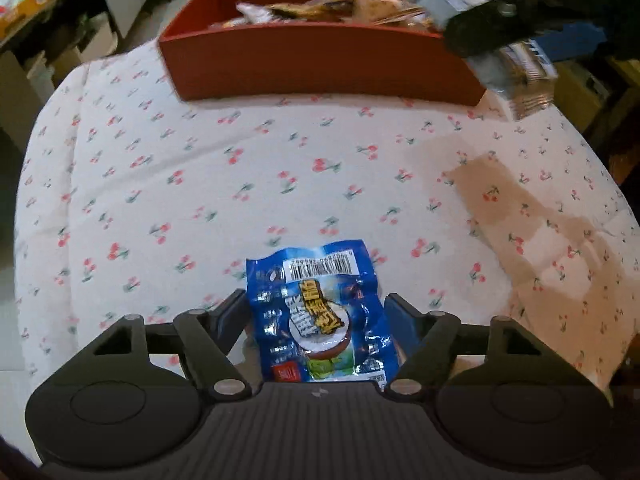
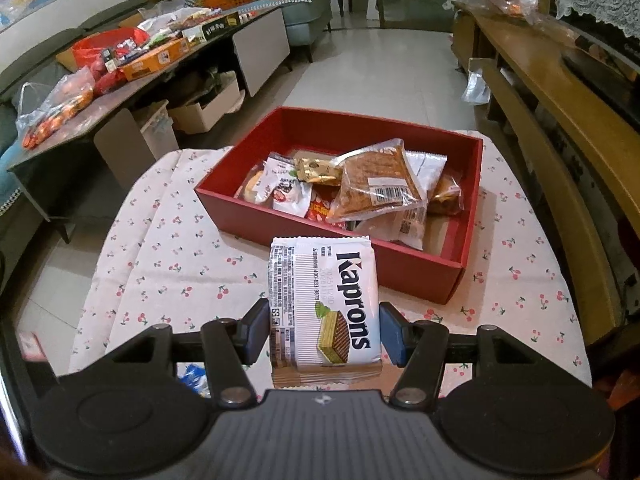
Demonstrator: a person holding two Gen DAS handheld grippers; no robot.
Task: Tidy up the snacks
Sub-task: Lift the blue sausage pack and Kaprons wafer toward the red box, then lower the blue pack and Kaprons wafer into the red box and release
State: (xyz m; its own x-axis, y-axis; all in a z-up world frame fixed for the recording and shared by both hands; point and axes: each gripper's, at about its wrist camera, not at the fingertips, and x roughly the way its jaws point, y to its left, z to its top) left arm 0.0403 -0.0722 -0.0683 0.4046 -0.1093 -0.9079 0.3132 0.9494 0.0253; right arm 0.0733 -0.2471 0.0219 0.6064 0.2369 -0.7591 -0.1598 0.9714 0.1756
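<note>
Snacks already fill much of the red box [image 2: 460, 240] at the far side. Left gripper [image 1: 316, 316] straddles the blue packet [image 1: 320, 316] on the cloth, pads apart (not gripping); right gripper [image 2: 324, 330] clamps the Kaprons wafer pack [image 2: 324, 304], undelivered.

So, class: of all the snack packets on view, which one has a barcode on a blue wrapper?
The blue packet lying on the cloth between the left gripper's fingers. The Kaprons wafer is white; those in the red box are clear, white or gold.
</note>
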